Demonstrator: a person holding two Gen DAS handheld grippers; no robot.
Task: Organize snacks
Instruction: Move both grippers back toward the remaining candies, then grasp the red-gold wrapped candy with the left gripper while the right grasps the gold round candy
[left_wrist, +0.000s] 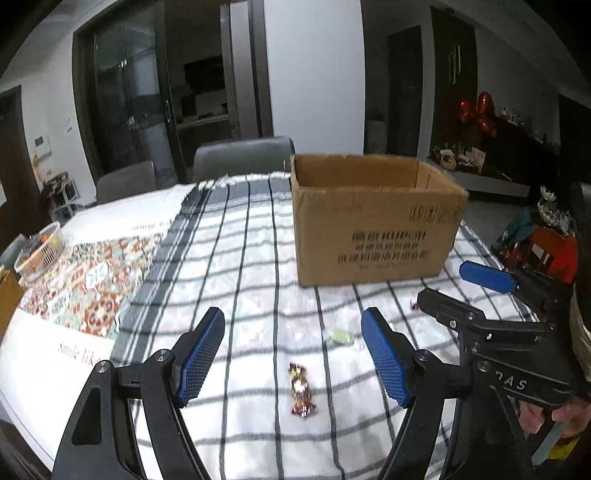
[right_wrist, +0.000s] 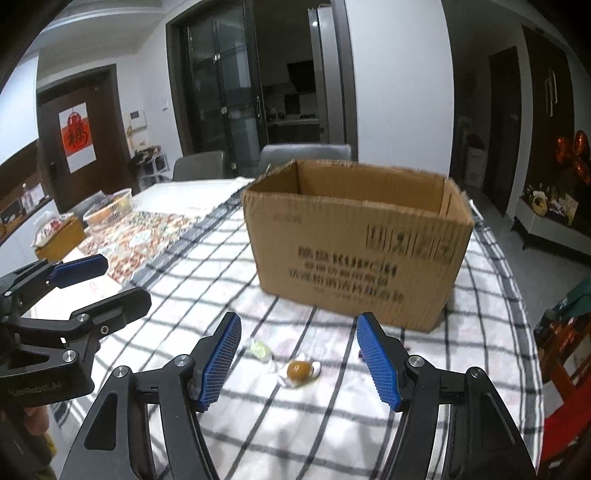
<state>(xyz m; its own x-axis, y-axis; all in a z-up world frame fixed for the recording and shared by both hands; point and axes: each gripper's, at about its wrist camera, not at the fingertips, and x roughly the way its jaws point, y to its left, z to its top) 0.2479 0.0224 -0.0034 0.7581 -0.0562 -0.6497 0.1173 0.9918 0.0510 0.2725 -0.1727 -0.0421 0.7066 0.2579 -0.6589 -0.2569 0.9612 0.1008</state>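
Both hand-held grippers, left (left_wrist: 293, 352) and right (right_wrist: 299, 354), gape unladen; 3 candies (left_wrist: 303, 389) await the cardboard box (left_wrist: 373, 221) at center frame.

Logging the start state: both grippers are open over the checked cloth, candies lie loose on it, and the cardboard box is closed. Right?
Not quite. The box is open at the top; the right wrist view shows its inside walls. The rest holds: left gripper and right gripper open, candies loose on the cloth.
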